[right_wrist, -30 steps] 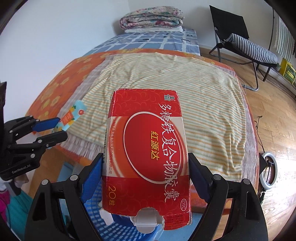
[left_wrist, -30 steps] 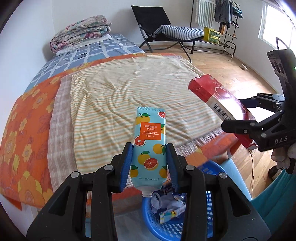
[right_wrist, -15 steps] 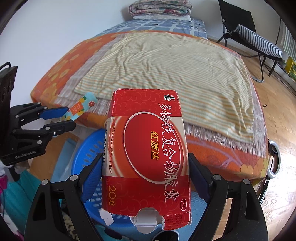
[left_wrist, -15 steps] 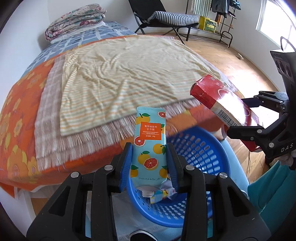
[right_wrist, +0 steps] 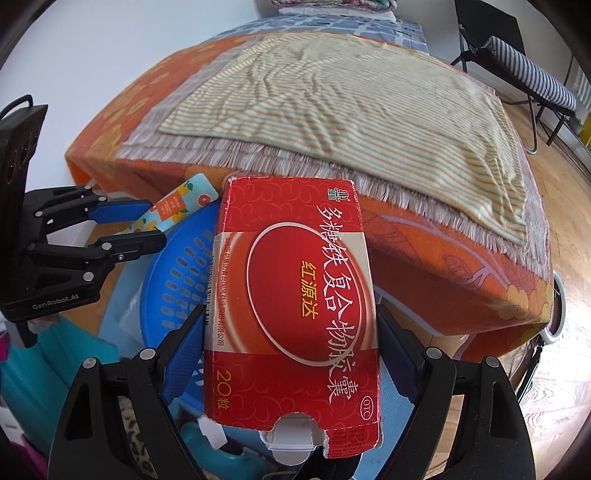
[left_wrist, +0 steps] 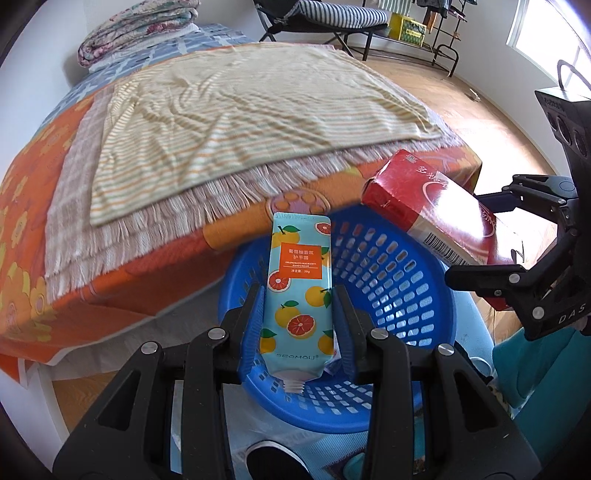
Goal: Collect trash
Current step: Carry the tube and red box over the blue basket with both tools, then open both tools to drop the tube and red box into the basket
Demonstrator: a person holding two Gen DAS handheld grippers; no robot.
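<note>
My left gripper [left_wrist: 300,306] is shut on a light-blue hand-cream tube [left_wrist: 300,288] printed with oranges, held over the blue plastic basket [left_wrist: 388,280]. My right gripper [right_wrist: 290,332] is shut on a flattened red medicine box [right_wrist: 291,317] with a torn end. In the left wrist view the red box [left_wrist: 432,218] hangs over the basket's right rim, held by the right gripper [left_wrist: 491,240]. In the right wrist view the tube [right_wrist: 177,203] and the left gripper [right_wrist: 144,225] sit at the left above the basket [right_wrist: 177,280].
The bed with an orange flowered cover [left_wrist: 122,273] and striped blanket [left_wrist: 236,99] lies just behind the basket. A folding chair [left_wrist: 332,14] and wooden floor [left_wrist: 491,122] are at the far right. Teal fabric [left_wrist: 546,376] lies right of the basket.
Both grippers have dropped down and back from over the bed. The tube and the red box are now lower, right over the blue basket.
</note>
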